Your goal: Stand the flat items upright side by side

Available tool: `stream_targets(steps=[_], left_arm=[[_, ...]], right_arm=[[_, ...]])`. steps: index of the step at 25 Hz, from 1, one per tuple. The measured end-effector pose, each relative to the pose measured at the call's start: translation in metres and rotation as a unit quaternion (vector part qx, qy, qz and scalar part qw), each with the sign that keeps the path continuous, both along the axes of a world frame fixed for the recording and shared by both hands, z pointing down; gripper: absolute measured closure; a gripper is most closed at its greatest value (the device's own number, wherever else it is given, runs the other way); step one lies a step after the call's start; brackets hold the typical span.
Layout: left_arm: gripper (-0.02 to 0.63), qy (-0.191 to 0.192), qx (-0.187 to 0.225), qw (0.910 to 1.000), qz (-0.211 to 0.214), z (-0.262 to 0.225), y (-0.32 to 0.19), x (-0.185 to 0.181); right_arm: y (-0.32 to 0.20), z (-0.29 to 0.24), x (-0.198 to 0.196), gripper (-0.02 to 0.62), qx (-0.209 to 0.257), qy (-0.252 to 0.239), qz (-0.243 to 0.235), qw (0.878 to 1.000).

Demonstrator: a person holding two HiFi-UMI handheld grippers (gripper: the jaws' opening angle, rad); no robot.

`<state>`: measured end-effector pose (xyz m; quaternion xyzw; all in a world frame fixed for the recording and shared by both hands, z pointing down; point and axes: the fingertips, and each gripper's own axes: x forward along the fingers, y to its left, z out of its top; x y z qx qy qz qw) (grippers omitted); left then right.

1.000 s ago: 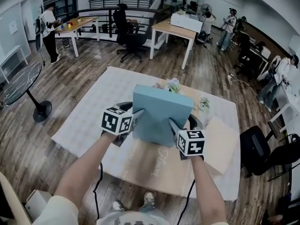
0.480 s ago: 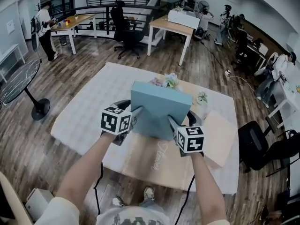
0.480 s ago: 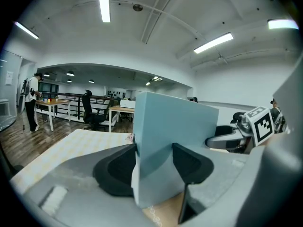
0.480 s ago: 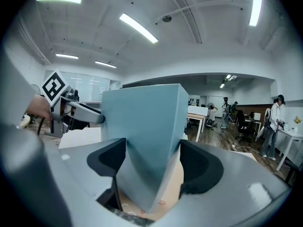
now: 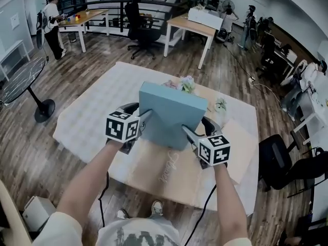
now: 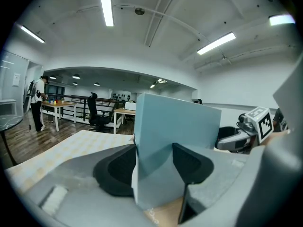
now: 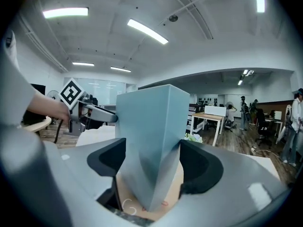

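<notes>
Blue box (image 5: 171,114), flat and lidded, is held up off the table (image 5: 77,137) by 2 claws. It is tilted: its far edge is raised, its near edge low, and its broad face is turned up toward the head view.

Left claw (image 5: 143,122) is at the box's near-left corner. In the left gripper view, the claw (image 6: 154,167) has 1 dark pad on each side of the box (image 6: 175,126), both pressed to its faces. It is clamped on the box, with the jaws set wide by the box's thickness.

Right claw (image 5: 188,135) is at the box's near-right corner. In the right gripper view, the claw (image 7: 151,169) has the box's corner (image 7: 149,122) wedged between its 2 pads, which touch both sides. It is also clamped on the box.

Tan board (image 5: 169,170) with pale script lies flat directly beneath the box and runs on past its near edge. I cannot tell whether the box's low edge touches it.

White cloth (image 5: 97,111) spreads under the board, wider than the box on all sides.

Flowers (image 5: 187,83) are just beyond the box's raised far edge. A small green sprig (image 5: 220,105) sits off the box's far-right corner.
</notes>
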<state>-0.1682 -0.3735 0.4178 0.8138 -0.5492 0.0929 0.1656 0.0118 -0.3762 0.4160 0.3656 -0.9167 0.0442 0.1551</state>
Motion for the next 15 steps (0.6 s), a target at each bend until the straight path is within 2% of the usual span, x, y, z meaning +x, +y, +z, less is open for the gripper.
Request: stream_targets(steps=[4, 6, 15], left_arm=[[0.364, -0.001, 0.002, 0.9999, -0.012, 0.000, -0.001, 0.003], [0.364, -0.003, 0.004, 0.9998, -0.018, 0.000, 0.001, 0.003], [0.364, -0.006, 0.017, 0.9983, -0.055, -0.003, 0.003, 0.002]], right_arm=[[-0.005, 0.001, 0.009, 0.236, -0.005, -0.032, -0.038, 0.999], [-0.012, 0.003, 0.013, 0.205, -0.014, -0.042, -0.055, 0.998], [-0.029, 0.014, -0.011, 0.149, -0.037, -0.042, -0.162, 0.985]])
